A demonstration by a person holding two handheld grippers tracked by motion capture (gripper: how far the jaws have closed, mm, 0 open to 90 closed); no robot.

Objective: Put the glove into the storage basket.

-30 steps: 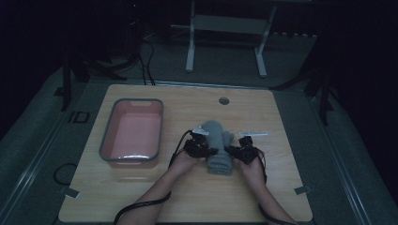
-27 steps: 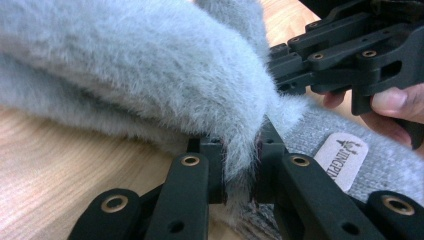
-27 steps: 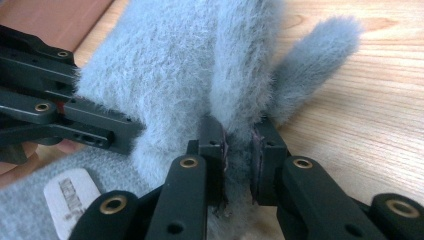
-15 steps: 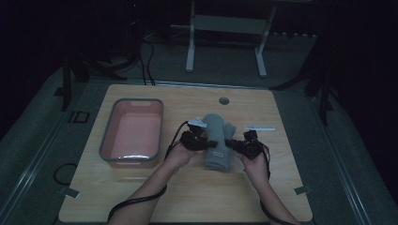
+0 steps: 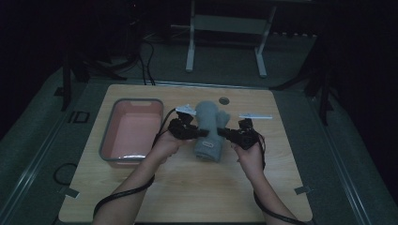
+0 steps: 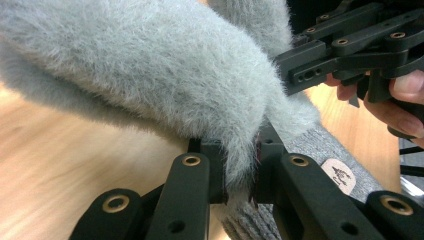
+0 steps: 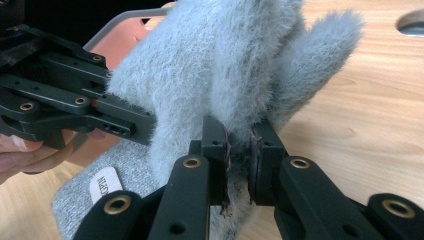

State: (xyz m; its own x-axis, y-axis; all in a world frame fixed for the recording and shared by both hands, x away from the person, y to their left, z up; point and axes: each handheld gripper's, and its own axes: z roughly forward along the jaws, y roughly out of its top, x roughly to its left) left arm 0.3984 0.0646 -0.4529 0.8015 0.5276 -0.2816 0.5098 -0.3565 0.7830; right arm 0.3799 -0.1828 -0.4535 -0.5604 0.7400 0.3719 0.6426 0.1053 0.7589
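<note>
A grey fuzzy mitten (image 5: 206, 126) with a knit cuff (image 5: 209, 150) hangs between my two grippers over the middle of the wooden table (image 5: 187, 187). My left gripper (image 5: 201, 133) pinches its left edge, jaws shut on the fur (image 6: 150, 75). From the other side my right gripper (image 5: 222, 132) is shut on the right edge, near the thumb (image 7: 320, 45). In the left gripper view my own jaws (image 6: 239, 170) clamp the fur, with the right gripper (image 6: 300, 75) close behind. In the right gripper view my jaws (image 7: 239, 150) grip fur, and the left gripper (image 7: 127, 125) bites opposite.
A pink tub with a grey rim (image 5: 107, 140) stands at the table's left, also seen as the tub's rim (image 7: 115, 20) in the right gripper view. A round hole (image 5: 224, 101) and a white strip (image 5: 256, 116) lie farther back. Cables trail along both forearms.
Both hands have risen and drawn a little apart, carrying the mitten up between them. Both grips have stayed shut on it.
</note>
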